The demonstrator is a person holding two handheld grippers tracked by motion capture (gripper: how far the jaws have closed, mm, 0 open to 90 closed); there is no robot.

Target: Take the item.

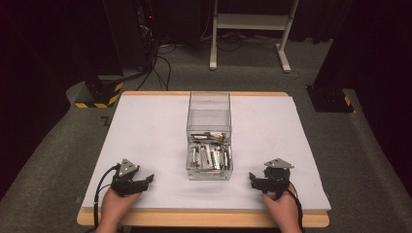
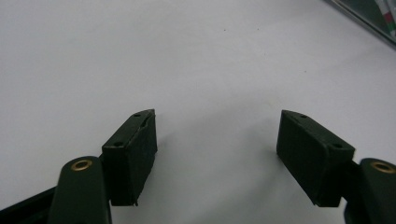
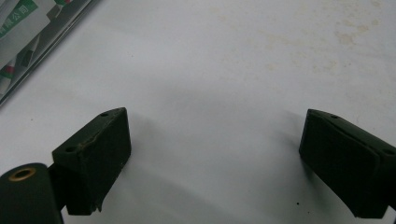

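Your left gripper point(image 1: 145, 180): jaws wide, nothing between | your right gripper point(image 1: 253, 178): jaws wide, empty | clear box point(image 1: 209, 141) of packets sits between them, apart.

One clear plastic box point(image 1: 209, 127) stands on one white table point(image 1: 145, 131). Inside the box lies a heap of small packets point(image 1: 210, 154); they overlap too much for an exact count, but there are more than five. Two grippers rest on the table: the left gripper point(image 1: 149, 179) and the right gripper point(image 1: 252, 178), each with two black jaws, four jaws in all. Two hands hold them, the left hand point(image 1: 115, 206) and the right hand point(image 1: 281, 208). On the floor beyond the table stand one white frame point(image 1: 250, 22) with two feet, and two black posts, one point(image 1: 104, 87) with yellow and black stripes at its base, the other point(image 1: 330, 92) at the right.
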